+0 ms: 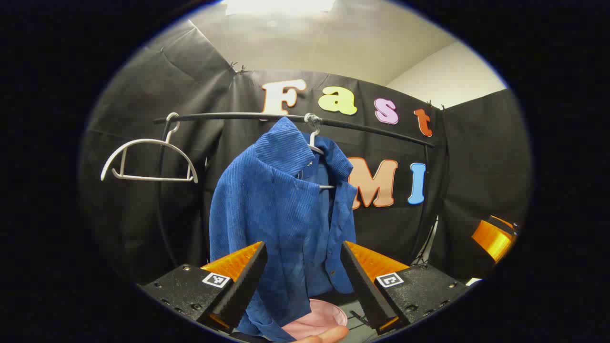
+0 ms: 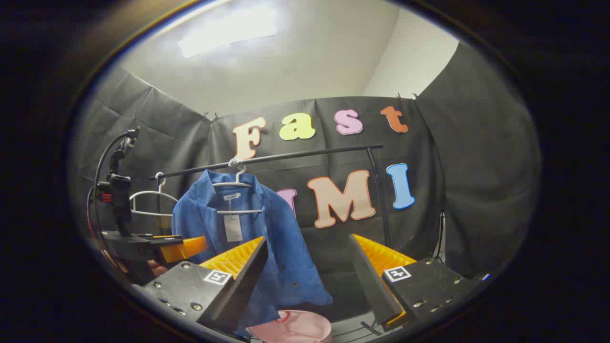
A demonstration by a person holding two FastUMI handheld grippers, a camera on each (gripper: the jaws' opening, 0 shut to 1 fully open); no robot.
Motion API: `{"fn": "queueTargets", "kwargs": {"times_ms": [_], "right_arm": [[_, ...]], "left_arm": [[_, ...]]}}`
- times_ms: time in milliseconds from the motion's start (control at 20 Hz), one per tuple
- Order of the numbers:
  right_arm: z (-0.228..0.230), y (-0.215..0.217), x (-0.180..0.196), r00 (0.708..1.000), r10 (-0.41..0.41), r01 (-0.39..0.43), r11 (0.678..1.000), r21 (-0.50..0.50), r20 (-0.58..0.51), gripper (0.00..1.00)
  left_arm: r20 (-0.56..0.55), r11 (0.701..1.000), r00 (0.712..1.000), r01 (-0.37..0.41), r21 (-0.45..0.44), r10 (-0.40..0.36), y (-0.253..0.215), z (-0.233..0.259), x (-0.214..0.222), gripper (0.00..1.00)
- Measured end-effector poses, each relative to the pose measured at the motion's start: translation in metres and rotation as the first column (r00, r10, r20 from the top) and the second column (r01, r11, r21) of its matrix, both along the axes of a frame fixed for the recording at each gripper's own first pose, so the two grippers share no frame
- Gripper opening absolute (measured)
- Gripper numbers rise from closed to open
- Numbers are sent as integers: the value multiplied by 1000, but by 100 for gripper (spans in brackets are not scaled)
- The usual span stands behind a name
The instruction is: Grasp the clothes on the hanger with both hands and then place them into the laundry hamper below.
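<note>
Shirt (image 1: 281, 209) hangs ahead between spread left gripper (image 1: 300, 281) fingers, untouched.

Recording booth: black cloth walls (image 2: 476, 157), garment rail (image 2: 286, 156), ceiling light panel (image 2: 228, 29), plain white ceiling.

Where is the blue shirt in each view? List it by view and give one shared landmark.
Left gripper view: blue shirt hangs centre, between the fingers.
Right gripper view: blue shirt hangs left of centre.
Shared landmark: the black rail above it.
</note>
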State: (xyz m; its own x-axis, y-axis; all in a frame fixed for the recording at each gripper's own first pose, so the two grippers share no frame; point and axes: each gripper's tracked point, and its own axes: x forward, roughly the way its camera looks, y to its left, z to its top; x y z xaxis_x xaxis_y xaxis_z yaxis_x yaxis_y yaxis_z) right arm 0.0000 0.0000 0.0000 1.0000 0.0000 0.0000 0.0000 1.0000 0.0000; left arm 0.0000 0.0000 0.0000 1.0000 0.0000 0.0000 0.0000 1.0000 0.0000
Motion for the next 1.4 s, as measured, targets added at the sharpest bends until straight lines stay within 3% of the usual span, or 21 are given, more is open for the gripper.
{"fn": "queueTargets", "kwargs": {"times_ms": [200, 400, 600, 700, 1050, 1250, 1300, 1350, 1400], "right_arm": [[-3, 4, 3, 1000, 15, -15, 1000, 2, 7, 96], [-16, 25, 11, 997, 80, -80, 995, 53, -5, 100], [-28, 25, 20, 997, 78, -77, 997, 27, -27, 96], [-33, 26, 27, 996, 73, -72, 997, 34, -48, 100], [-38, 43, 51, 995, 80, -79, 996, 32, -52, 96], [-50, 39, 63, 997, 40, -39, 999, 17, -70, 100], [-51, 43, 67, 996, 50, -49, 999, 16, -71, 99], [-51, 49, 70, 995, 67, -66, 998, 16, -70, 99], [-51, 55, 74, 994, 85, -84, 996, 11, -69, 98]], "left_arm": [[-17, 1000, 1000, -11, -6, 11, 1, -5, -1, 92], [-32, 1000, 999, -26, 8, 27, 1, -12, 5, 93], [-13, 997, 998, -55, 48, 56, 2, -9, 18, 92], [11, 995, 998, -64, 73, 64, 0, -3, 27, 92], [36, 971, 982, -191, 143, 187, 20, 4, 73, 95], [63, 929, 947, -321, 184, 315, 56, 3, 101, 99], [82, 931, 946, -322, 173, 312, 63, 4, 111, 99], [110, 953, 961, -268, 142, 253, 59, 6, 118, 99], [117, 967, 970, -225, 121, 212, 55, 6, 120, 87]]}}
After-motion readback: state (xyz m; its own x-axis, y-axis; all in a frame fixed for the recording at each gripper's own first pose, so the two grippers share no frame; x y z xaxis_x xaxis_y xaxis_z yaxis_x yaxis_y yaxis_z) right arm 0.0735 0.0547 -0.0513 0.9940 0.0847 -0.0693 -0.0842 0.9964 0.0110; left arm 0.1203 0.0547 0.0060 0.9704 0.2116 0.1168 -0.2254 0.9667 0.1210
